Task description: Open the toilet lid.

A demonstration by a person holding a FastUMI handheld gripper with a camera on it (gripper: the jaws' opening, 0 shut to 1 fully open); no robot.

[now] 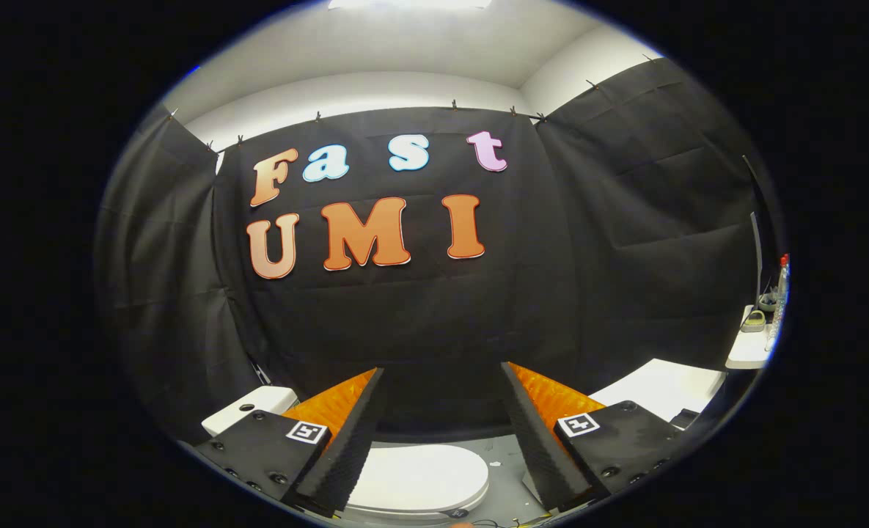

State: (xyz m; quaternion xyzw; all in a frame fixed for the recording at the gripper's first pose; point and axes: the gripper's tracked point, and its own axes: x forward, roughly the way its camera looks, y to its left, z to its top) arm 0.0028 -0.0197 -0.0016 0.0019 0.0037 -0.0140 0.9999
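Spread wide apart, the gripper (441,433) fingers hold nothing. Below and between them, on the grey floor (504,469), sits the white toilet (416,480) with its lid down, the tank (251,407) at far left.

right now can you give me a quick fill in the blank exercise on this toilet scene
1. The toilet lid lies ____ on the bowl.
2. The gripper has its fingers ____, with nothing held.
3. The lid shows below, ____ the two fingers.
4. The white tank stands beside the ____ finger.

Missing words: closed; open; between; left
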